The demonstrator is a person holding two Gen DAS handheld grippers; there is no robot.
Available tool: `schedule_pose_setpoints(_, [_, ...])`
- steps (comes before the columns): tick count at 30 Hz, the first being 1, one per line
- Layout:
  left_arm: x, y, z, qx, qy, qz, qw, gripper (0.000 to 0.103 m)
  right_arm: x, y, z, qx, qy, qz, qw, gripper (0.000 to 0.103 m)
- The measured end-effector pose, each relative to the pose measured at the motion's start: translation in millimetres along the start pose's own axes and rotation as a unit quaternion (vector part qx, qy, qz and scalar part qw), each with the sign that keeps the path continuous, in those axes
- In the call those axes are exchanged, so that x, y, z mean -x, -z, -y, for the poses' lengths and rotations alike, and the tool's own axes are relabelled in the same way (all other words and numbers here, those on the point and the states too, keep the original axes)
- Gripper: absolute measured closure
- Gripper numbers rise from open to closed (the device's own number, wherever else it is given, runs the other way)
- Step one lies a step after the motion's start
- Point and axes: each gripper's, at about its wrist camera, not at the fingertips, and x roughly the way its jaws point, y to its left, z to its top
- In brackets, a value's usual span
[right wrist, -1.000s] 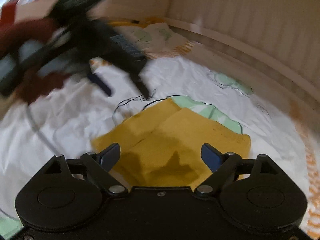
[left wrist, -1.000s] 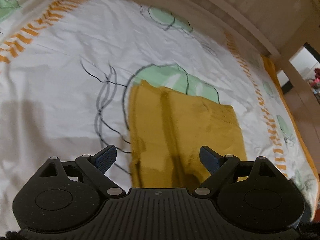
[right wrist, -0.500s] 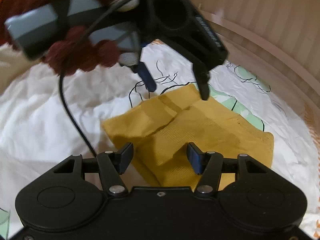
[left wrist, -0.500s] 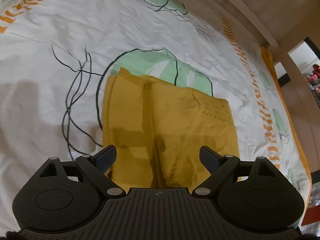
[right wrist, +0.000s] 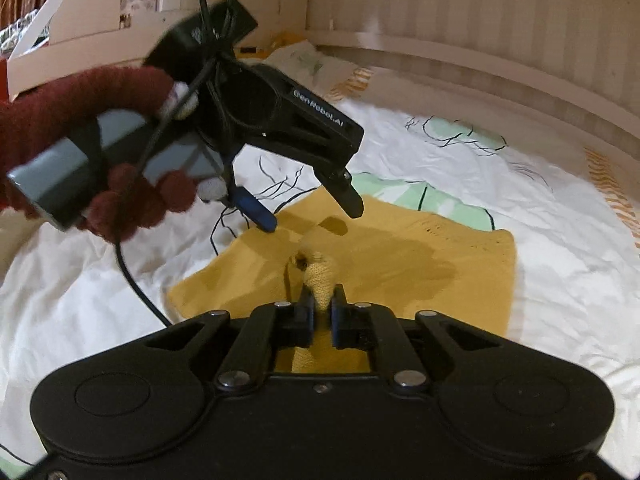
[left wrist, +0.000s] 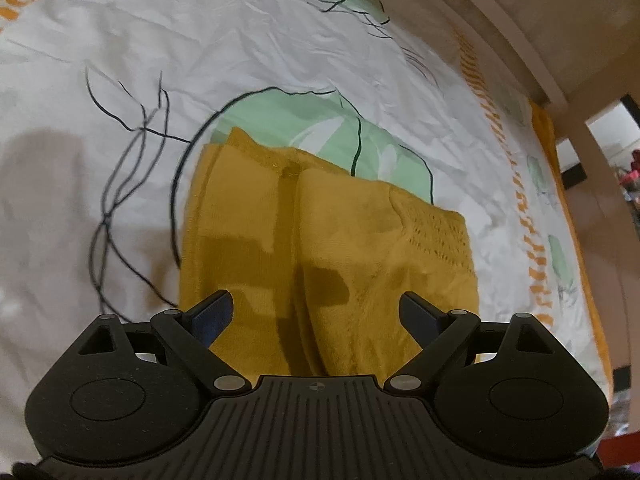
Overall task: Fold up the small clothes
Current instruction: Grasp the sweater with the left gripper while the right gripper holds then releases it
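Right gripper (right wrist: 322, 304) has just closed, pinching a raised fold of the yellow knit garment (right wrist: 400, 256) at its near edge. Garment lies folded on the white printed bedsheet (right wrist: 540, 280). Left gripper (right wrist: 312, 212), held by a red-gloved hand (right wrist: 100, 160), hovers above the garment, its 2 fingers spread wide, gripping nothing.

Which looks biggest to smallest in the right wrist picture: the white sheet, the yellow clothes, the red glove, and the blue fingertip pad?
1. White sheet, filling most of the view.
2. Yellow clothes.
3. Red glove; it is nearer the camera, so it may look bigger than it really is.
4. Blue fingertip pad, the smallest.
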Motion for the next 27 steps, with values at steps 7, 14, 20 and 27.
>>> schedule_pose_setpoints(7, [-18.5,-3.1,6.0,0.004,0.039,-0.023,0.9990,0.016,2.7,6.5,3.6,-0.022,-0.012,0.005,1.000,0.090])
schedule_pose_setpoints(14, [-23.0,-6.1,14.2,-0.002,0.024,-0.014,0.9996,0.070,6.4,8.7,6.6,-0.038,-0.023,0.007,0.999,0.090])
schedule_pose_setpoints(20, [-6.7,-4.9,20.5,-0.039,0.016,0.029,0.9987,0.092,8.9,6.9,4.3,-0.040,-0.023,0.010,0.999,0.090])
schedule_pose_setpoints(27, [31.8,-17.0,34.5,-0.098,0.005,0.051,0.9939,0.093,15.3,-8.8,-13.6,-0.033,-0.042,0.032,0.998,0.090])
